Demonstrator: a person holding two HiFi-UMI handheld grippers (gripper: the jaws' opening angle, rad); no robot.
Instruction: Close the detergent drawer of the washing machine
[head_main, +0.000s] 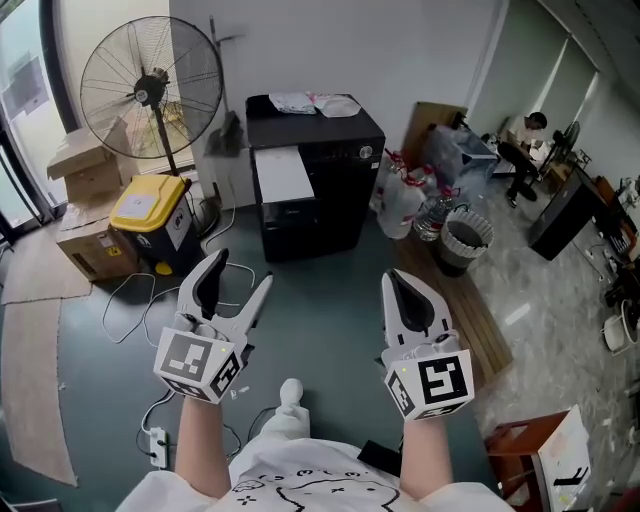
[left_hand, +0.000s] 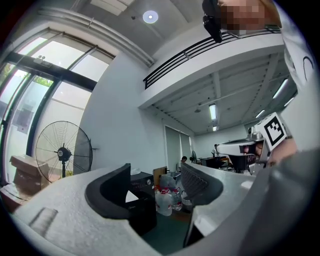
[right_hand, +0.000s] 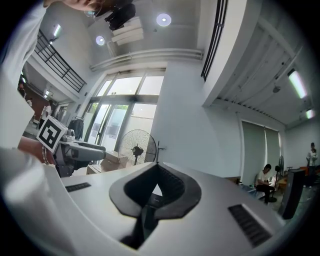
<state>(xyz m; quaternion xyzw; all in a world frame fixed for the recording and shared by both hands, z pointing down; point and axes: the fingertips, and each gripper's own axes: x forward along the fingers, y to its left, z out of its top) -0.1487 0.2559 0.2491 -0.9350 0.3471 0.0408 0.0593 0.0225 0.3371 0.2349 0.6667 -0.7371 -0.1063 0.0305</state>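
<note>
The black washing machine (head_main: 322, 180) stands across the floor, well ahead of both grippers. A white rectangular part, seemingly the detergent drawer (head_main: 283, 173), sticks out at its front left. My left gripper (head_main: 240, 275) is held at waist height, open and empty, far short of the machine. Between its jaws in the left gripper view (left_hand: 155, 175) the machine (left_hand: 143, 181) shows in the distance. My right gripper (head_main: 396, 281) hovers level beside it with its jaws shut on nothing. Its tips meet in the right gripper view (right_hand: 157, 168).
A large standing fan (head_main: 150, 90) and a yellow-lidded bin (head_main: 150, 207) are left of the machine, with cardboard boxes (head_main: 88, 172) beyond. Water bottles and bags (head_main: 405, 200) and a waste basket (head_main: 466, 241) lie to its right. Cables and a power strip (head_main: 155, 445) cross the floor.
</note>
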